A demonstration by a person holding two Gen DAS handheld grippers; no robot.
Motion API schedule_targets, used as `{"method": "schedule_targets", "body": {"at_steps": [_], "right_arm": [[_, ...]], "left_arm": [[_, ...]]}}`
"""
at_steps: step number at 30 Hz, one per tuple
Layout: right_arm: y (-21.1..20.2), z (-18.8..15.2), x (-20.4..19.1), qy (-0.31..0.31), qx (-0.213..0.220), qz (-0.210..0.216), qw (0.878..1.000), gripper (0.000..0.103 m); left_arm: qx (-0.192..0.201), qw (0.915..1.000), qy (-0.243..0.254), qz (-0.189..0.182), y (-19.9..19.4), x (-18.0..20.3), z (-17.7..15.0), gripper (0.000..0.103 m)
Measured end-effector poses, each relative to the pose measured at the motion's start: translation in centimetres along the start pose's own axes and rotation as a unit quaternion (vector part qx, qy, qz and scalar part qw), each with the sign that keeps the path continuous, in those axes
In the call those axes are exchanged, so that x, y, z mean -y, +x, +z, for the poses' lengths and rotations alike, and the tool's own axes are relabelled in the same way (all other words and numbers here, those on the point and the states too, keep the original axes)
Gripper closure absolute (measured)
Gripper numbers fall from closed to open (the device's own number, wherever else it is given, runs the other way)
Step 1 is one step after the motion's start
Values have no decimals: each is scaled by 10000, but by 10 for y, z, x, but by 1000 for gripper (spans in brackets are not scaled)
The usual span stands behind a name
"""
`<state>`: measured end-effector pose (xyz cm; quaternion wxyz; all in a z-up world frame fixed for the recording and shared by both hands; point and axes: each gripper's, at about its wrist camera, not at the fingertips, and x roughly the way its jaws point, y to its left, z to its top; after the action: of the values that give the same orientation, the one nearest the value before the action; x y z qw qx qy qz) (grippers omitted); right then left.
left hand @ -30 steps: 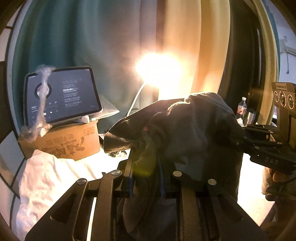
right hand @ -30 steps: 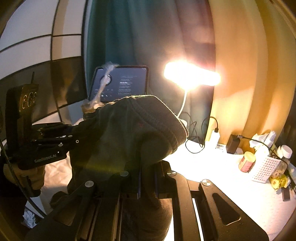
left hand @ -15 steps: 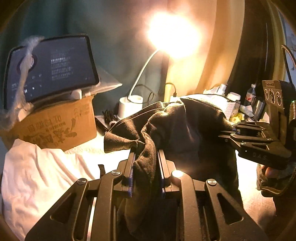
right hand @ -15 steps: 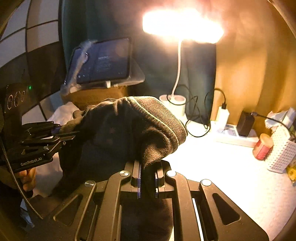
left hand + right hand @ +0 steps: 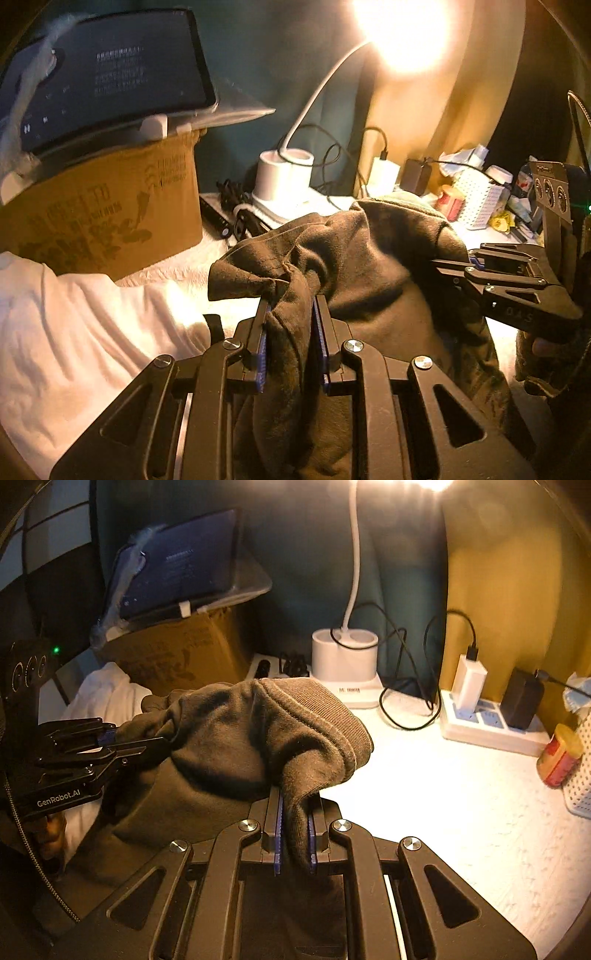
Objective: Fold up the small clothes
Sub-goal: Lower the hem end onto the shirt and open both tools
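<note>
Dark brown knit garment point(image 5: 369, 266) stretched btwn both tools, above white counter point(image 5: 461, 812). Left tool point(image 5: 291, 332) clamped on one bunched edge; right tool point(image 5: 294, 827) clamped on ribbed hem. White cloth point(image 5: 74, 332) left of left tool.

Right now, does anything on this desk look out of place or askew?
Yes. The tablet sits tilted on a cardboard box with a crumpled strip of clear plastic hanging over its left edge. Loose cables tangle beside the lamp base.
</note>
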<state>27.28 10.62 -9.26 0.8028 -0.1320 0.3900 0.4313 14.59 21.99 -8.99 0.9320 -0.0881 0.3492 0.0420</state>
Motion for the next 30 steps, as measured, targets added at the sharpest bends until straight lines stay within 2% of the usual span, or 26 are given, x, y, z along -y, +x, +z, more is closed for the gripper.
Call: {"method": "schedule_targets", "body": {"at_steps": [4, 12, 13, 16, 23, 27, 30], "right_arm": [[14, -5, 7, 69, -143, -15, 9999, 92], [41, -13, 23, 326, -433, -148, 9984, 91], [43, -13, 25, 360, -309, -127, 9988, 89], [47, -15, 31, 414, -340, -301, 9981, 77], [46, -19, 56, 802, -318, -616, 9944, 75], [39, -18, 62, 815, -228, -865, 9927, 69], [32, -19, 65, 828, -176, -914, 9922, 68]], "left_arm": [[-123, 9997, -119, 160, 11, -9, 0, 84], [-482, 9975, -488, 162, 31, -25, 0, 84], [-528, 9972, -507, 167, 34, -25, -1, 84], [-619, 9963, -570, 162, 38, -27, -1, 84], [-630, 9954, -695, 194, 37, -31, -1, 83], [-559, 9958, -690, 201, 29, -30, 0, 83], [-516, 9966, -625, 174, 22, -26, 1, 83]]}}
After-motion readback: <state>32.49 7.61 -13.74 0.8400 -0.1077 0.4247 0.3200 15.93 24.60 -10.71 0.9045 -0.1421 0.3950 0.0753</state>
